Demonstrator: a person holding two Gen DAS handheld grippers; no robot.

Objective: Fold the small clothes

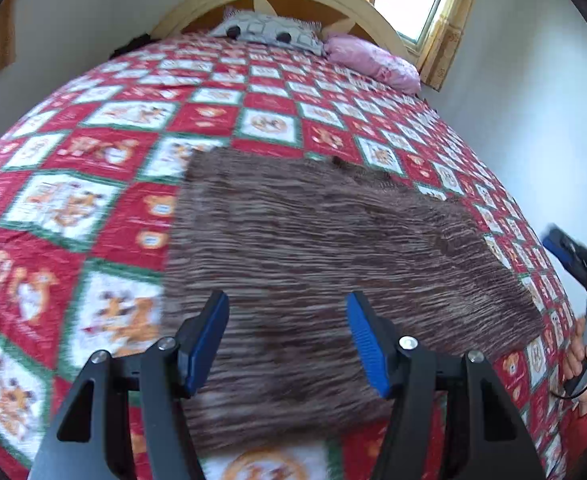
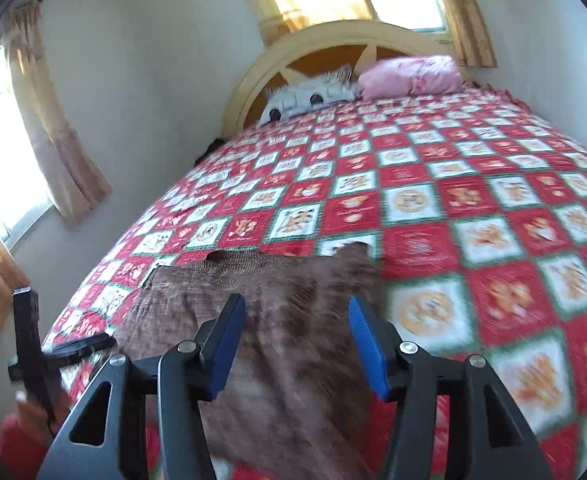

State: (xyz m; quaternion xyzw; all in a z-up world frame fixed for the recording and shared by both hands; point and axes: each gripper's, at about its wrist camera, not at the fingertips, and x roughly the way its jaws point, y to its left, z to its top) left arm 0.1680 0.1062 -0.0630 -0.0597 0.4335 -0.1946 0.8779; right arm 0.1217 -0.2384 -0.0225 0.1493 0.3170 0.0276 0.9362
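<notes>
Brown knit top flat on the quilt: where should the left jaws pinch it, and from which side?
Probably the near hem of the brown knit top, just ahead of the left gripper. It lies flat, so come low from the near edge, jaws open, and pinch that edge.

no readable text, quilt (image 1: 133, 208) motifs blurred (any lettering illegible)

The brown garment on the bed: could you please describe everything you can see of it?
The brown garment is a knit-looking piece, mottled brown with fine pale streaks, and looks soft. It lies spread mostly flat on the red, white and green checked quilt, near the foot of the bed, with a dark notch like a neckline at its far edge. Motion blur hides finer detail. Both the left gripper and the right gripper hover over its near part with fingers open; whether they touch it cannot be told.
</notes>
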